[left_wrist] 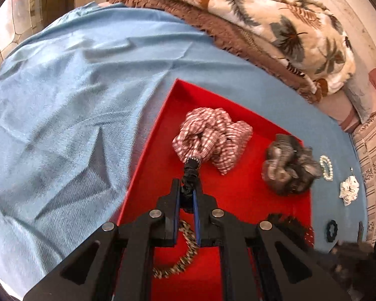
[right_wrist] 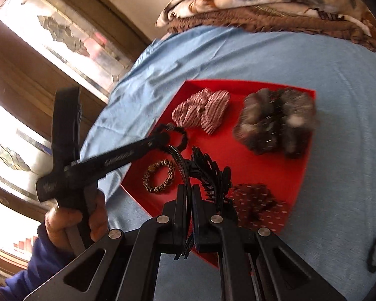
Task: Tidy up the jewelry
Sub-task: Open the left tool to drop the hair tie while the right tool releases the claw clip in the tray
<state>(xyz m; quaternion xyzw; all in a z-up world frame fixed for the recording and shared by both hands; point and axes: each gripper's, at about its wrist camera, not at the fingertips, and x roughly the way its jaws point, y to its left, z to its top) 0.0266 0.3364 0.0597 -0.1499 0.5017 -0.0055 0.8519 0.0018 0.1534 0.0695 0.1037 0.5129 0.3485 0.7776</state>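
A blue sheet (left_wrist: 62, 105) covers the bed. On it sits a red tray (left_wrist: 238, 195). Inside, a gray scrunchie (right_wrist: 275, 123) lies at 2 o'clock, and a pink checked scrunchie (left_wrist: 210, 135) at 12. The left gripper (left_wrist: 187, 190) pinches a black hair tie (left_wrist: 189, 175) over the tray's 9 o'clock side. The right gripper (right_wrist: 189, 195) squeezes a black claw clip (right_wrist: 210, 173) above the tray's middle.

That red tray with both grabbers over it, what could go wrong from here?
1. The left gripper pinches a thin black scrunchie that touches the red-checked scrunchie; it may drag that along.
2. The right gripper holds a black toothed hair claw by one thin edge, so it could slip out.
3. Both grippers crowd the red tray and might collide.
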